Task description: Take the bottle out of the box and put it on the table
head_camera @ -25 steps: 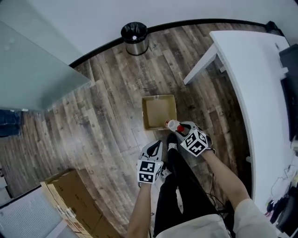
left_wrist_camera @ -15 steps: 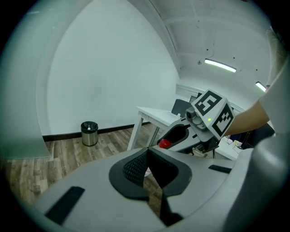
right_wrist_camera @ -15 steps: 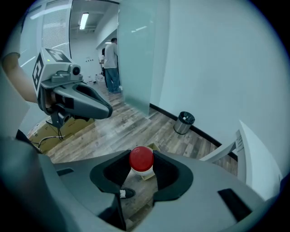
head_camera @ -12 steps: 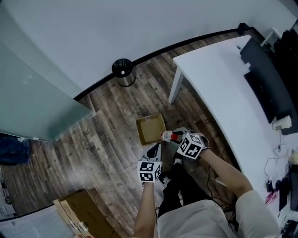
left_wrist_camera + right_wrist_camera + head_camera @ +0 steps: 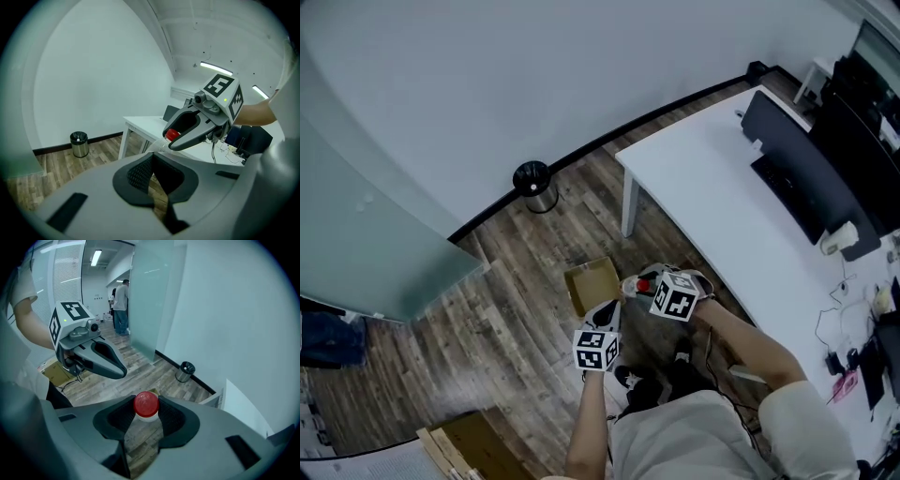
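Note:
A clear bottle with a red cap (image 5: 638,283) is held above the floor, and my right gripper (image 5: 643,282) is shut on its neck. In the right gripper view the cap (image 5: 146,404) sits between the dark pads (image 5: 117,420). The open cardboard box (image 5: 591,284) lies on the wooden floor just left of the bottle. My left gripper (image 5: 607,312) hangs below and left of the right one, with its jaws together and nothing in them. The left gripper view shows the bottle (image 5: 172,135) inside the right gripper's jaws. The white table (image 5: 712,211) stands to the right.
A steel bin (image 5: 532,186) stands by the wall. A dark monitor (image 5: 792,173) and cables lie on the table's far right. More cardboard boxes (image 5: 473,445) sit at the bottom left. A frosted glass partition (image 5: 366,244) stands at left. People (image 5: 121,305) stand far off.
Both grippers have risen, and the right one has carried the bottle up from the box. The head view has swung toward the table, so the box looks smaller.

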{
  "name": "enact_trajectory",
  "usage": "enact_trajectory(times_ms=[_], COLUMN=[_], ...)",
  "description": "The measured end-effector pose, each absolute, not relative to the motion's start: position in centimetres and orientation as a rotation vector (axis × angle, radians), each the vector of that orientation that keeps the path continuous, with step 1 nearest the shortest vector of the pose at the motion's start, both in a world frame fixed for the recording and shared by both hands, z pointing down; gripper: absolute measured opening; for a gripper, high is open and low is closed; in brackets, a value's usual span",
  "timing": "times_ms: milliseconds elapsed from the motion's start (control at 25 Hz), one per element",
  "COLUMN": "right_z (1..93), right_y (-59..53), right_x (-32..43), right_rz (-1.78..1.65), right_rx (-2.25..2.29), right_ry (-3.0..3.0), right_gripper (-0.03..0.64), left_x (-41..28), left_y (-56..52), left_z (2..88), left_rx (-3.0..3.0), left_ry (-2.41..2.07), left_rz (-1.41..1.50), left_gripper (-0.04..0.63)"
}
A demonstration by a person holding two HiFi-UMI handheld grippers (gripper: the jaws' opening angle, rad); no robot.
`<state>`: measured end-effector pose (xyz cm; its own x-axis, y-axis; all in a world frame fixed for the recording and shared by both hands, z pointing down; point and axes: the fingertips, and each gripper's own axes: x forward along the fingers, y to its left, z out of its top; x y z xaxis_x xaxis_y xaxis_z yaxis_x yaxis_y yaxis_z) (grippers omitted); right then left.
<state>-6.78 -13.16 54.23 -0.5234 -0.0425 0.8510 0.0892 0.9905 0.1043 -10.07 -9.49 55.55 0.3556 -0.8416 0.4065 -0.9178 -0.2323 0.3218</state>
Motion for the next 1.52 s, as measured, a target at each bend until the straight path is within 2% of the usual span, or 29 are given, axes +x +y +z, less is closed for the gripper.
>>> enact_trajectory(times_ms=[280,560,1000,1520], right_z=[48.9,46.1,41.9,43.0], right_y=[-15.3,-17.2,-25.1,-33.7], right_x=[-2.1,4.0,12.4,20.3], right_rz=[-0.184,-0.23,-0.188,-0.137], right_rx=[0.034,-0.054,0.069,0.104], right_ry=[-2.189,-2.125,-2.152,-2.098], right_gripper=[0.18,0.18,0.181,0.181], left_x=[-6.7,0.0,9.5,16.3], left_y=[-12.7,-16.2,-21.0,-26.8], left_z=[51.7,48.6,48.5,48.1], left_rx=[2.225,2.332,2.421,2.442], left_ry=[-1.524,-1.468,-1.361,-1.355], left_rz=[0.298,0.372,0.456,0.467], left_gripper=[0.015,0.015,0.015,0.015])
